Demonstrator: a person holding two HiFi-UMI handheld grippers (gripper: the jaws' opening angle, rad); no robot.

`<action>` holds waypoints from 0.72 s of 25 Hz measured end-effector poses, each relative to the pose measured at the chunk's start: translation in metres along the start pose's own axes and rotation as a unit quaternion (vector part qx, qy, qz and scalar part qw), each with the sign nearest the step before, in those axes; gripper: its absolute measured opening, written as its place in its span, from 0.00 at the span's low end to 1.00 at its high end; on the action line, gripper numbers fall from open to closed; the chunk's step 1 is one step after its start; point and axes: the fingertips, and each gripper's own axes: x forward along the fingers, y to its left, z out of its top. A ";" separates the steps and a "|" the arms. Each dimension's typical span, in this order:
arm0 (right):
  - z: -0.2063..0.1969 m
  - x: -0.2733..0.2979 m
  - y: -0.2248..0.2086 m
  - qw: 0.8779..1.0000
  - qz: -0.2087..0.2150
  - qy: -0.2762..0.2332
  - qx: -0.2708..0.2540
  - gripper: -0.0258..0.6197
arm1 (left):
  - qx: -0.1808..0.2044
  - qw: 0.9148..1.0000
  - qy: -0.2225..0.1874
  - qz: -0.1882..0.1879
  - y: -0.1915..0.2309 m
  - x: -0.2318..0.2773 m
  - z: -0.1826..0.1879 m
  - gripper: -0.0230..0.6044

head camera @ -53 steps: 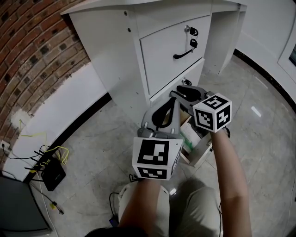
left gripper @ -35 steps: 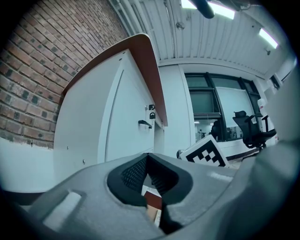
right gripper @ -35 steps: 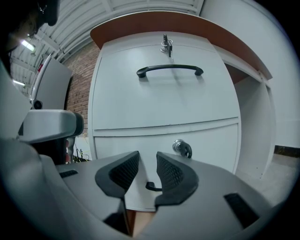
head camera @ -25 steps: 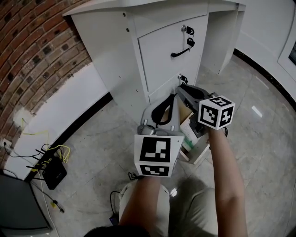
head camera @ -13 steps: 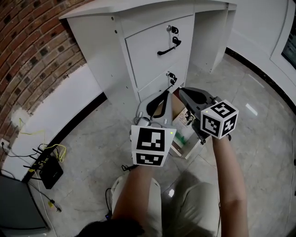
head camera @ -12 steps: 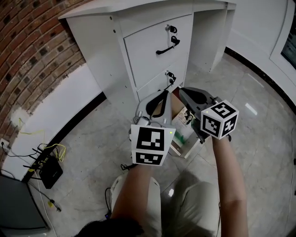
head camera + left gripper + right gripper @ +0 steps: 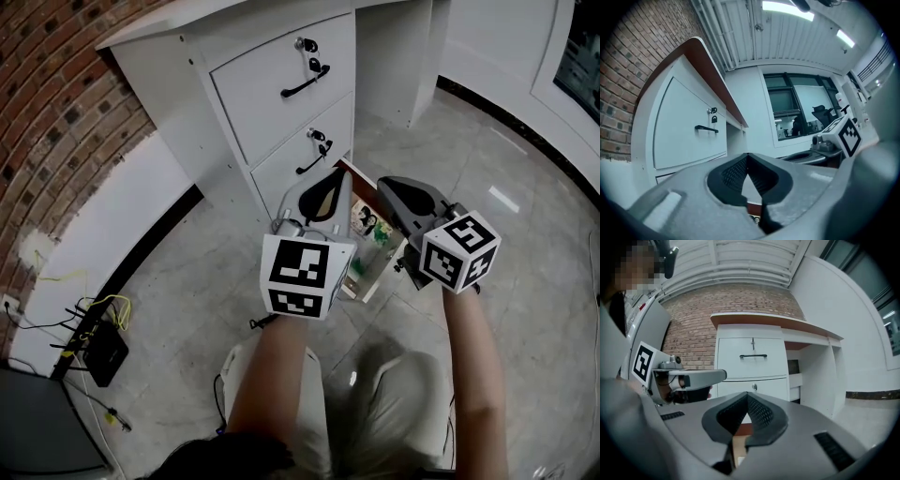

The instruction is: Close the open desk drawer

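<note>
White desk (image 7: 234, 66) against brick wall (image 7: 56, 112). Bottom drawer (image 7: 375, 276) pulled out, printed items inside, showing between both grippers. Left gripper (image 7: 339, 180): jaws together, nothing held. Right gripper (image 7: 384, 186): jaws closed, empty, just beside left.

The head camera looks steeply down on the white drawer cabinet (image 7: 178, 103) and pale tiled floor (image 7: 187, 272). Cameras on the left hand-held gripper (image 7: 748, 157) and right hand-held gripper (image 7: 748, 397) sit low, facing level along their jaws; both show the cabinet's black bar handle (image 7: 706, 129).
</note>
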 end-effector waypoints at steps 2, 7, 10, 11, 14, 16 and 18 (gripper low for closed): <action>-0.004 -0.013 0.000 1.000 -0.009 0.000 -0.008 0.05 | 0.000 1.000 -0.003 -0.014 -0.007 0.002 0.002 0.05; -0.020 -0.034 0.005 0.998 -0.047 0.015 -0.043 0.06 | -0.016 0.999 -0.004 -0.046 -0.019 0.000 0.001 0.05; -0.025 -0.040 0.012 0.997 -0.055 0.017 -0.054 0.05 | 0.000 0.998 -0.009 -0.059 -0.025 -0.005 0.005 0.05; -0.025 -0.042 0.015 0.996 -0.058 0.017 -0.060 0.05 | 0.006 0.998 -0.008 -0.064 -0.028 -0.006 0.006 0.05; -0.024 -0.045 0.021 0.994 -0.070 0.015 -0.080 0.06 | 0.019 0.995 -0.011 -0.094 -0.042 -0.010 0.008 0.04; -0.021 -0.046 0.025 0.993 -0.073 0.012 -0.089 0.05 | 0.021 0.994 -0.025 -0.102 -0.048 -0.012 0.013 0.04; -0.019 -0.047 0.027 0.993 -0.074 0.009 -0.093 0.06 | 0.024 0.994 -0.031 -0.098 -0.047 -0.014 0.016 0.04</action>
